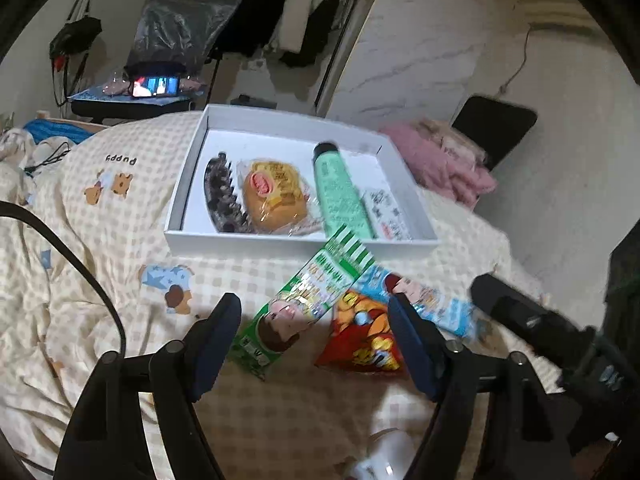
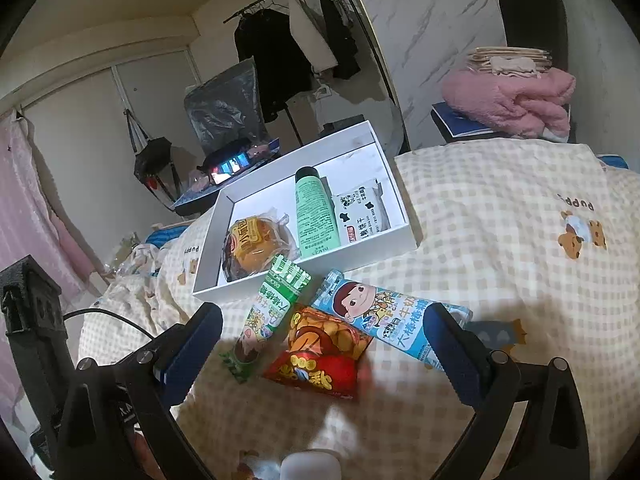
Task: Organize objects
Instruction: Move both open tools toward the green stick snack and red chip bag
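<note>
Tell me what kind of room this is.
Most likely a bedroom: the work surface is a bed with a checked quilt, a clothes rack hangs with dark garments, and folded pink blankets sit nearby.

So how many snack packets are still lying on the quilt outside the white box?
3: the green candy packet leftmost, the red snack bag in the middle, the blue milk-candy packet on the right. Nothing appears hidden beneath them.

Black tool (image 1: pixel 316 344) frames, blue pads, silver screws.
</note>
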### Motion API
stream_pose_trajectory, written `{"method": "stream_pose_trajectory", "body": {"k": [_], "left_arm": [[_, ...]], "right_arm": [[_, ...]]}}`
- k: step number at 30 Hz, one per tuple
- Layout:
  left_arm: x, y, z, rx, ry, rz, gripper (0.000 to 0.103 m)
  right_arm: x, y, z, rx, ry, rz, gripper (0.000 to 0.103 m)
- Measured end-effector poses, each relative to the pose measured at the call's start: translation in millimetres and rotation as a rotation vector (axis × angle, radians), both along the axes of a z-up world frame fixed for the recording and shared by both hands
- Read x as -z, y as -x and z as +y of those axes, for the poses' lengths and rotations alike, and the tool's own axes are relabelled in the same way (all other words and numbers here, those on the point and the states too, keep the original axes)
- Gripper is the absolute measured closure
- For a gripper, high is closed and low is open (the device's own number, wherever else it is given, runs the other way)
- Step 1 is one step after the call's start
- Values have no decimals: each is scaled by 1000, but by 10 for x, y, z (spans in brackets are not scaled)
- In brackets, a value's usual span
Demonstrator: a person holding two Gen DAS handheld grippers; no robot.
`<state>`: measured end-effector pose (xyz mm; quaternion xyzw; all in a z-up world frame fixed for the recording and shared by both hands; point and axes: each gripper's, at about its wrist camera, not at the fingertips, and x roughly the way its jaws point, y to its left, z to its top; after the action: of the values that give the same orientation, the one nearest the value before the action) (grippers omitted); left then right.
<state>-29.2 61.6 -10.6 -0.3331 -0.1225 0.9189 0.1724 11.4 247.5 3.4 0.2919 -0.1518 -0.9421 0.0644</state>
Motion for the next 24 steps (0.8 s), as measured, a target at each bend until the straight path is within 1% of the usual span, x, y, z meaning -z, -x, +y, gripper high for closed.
{"method": "stream_pose_trajectory", "body": {"k": [2, 3, 6, 9, 12, 13, 15, 17, 21, 24], "left_arm": [[55, 48, 33, -50, 83, -42, 46], [91, 73, 48, -47, 107, -58, 46], [160, 115, 78, 18, 81, -85, 46], [190, 131, 156, 48, 109, -91, 46], [223, 142, 204, 22, 167, -100, 45], [242, 157, 197, 16, 169, -108, 45], [277, 186, 163, 23, 140, -123, 45], [300, 239, 154, 35, 130, -125, 45], [365, 303, 223, 40, 195, -123, 45], [401, 344, 263, 48, 218, -125, 45]], "right_arm": [[9, 7, 20, 3, 12, -5, 2], [15, 12, 32, 6, 18, -8, 2], [30, 15, 64, 14, 33, -14, 2], [46, 23, 73, 14, 38, -22, 2], [70, 36, 67, 24, 25, -40, 2], [73, 36, 63, 25, 22, -41, 2], [70, 34, 58, 25, 19, -39, 2], [69, 34, 56, 25, 15, -40, 2], [87, 53, 40, 27, 6, -50, 2], [93, 54, 27, 26, -1, -52, 2]]}}
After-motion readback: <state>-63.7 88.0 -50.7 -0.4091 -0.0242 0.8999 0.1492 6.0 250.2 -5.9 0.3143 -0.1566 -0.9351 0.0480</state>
